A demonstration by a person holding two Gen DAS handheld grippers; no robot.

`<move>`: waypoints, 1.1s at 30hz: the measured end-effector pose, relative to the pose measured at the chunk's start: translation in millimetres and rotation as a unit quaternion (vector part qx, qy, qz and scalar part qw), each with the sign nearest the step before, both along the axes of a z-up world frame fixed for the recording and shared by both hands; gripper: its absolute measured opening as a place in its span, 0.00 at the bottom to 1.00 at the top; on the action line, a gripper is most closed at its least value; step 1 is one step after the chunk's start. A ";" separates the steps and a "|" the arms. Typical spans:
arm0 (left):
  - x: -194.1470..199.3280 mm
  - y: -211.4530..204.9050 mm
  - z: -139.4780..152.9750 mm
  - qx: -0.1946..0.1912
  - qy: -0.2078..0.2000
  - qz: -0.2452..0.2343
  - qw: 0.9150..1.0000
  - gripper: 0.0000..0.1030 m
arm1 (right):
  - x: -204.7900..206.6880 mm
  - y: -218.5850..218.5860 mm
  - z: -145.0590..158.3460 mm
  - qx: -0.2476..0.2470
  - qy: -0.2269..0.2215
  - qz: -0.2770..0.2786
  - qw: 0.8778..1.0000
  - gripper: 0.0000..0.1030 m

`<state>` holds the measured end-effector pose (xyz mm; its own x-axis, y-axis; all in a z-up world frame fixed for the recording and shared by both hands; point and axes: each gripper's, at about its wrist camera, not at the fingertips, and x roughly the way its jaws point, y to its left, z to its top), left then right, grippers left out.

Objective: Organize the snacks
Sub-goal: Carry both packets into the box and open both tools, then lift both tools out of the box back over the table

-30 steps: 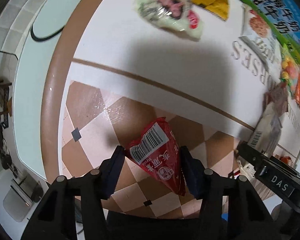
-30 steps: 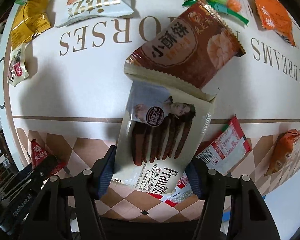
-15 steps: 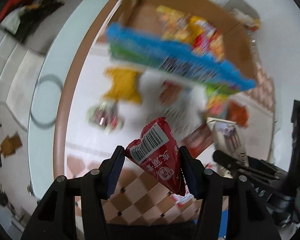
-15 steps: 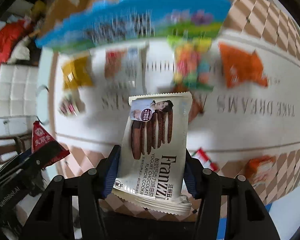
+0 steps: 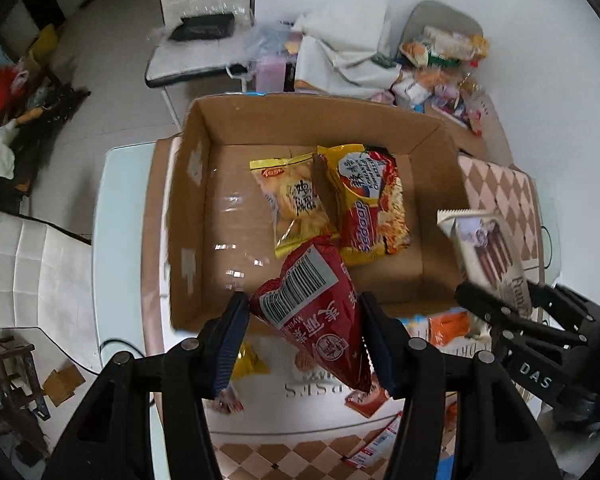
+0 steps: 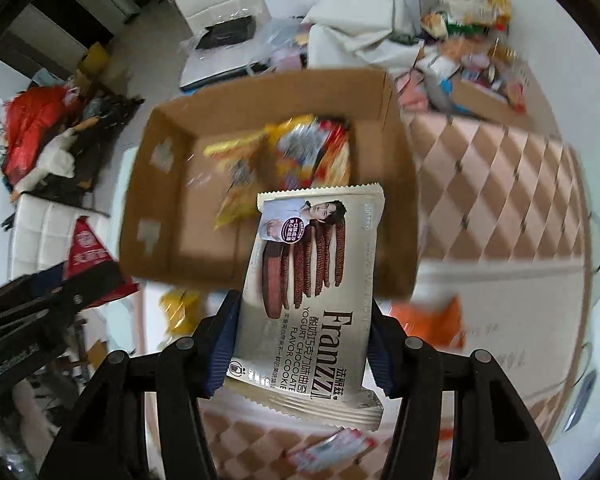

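Left gripper (image 5: 300, 332) pinches our red pouch (image 5: 314, 308); right gripper (image 6: 304, 340) clamps our cookie pack (image 6: 312, 300). We hold both above the near edge of the cardboard box (image 5: 192, 200), positioned for dropping beside 2 packets inside.

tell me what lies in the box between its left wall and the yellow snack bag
Nothing: in the left wrist view that stretch of the cardboard box floor is bare, up to the yellow snack bag.
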<state>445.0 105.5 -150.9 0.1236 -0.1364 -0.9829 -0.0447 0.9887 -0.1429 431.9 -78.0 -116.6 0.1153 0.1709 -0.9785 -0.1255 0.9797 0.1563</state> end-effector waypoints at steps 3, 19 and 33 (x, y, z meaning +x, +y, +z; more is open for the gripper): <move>26.6 0.5 -27.4 0.005 0.035 -0.008 0.999 0.52 | 33.2 8.4 -24.4 -0.032 0.003 -0.004 0.999 0.57; 46.5 -7.7 -132.6 -0.011 0.172 -0.027 0.985 0.56 | 56.3 5.2 -138.1 -0.031 0.077 -0.058 0.995 0.59; 38.2 -3.2 -112.7 0.005 0.156 -0.019 0.988 0.78 | 52.2 16.6 -132.8 -0.052 0.090 -0.030 0.994 0.91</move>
<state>483.2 102.4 -263.6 -0.1898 -0.1250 -0.9738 -0.0479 0.9919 -0.1180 484.1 -61.4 -249.4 -0.0558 0.0660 -0.9963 -0.0466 0.9966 0.0686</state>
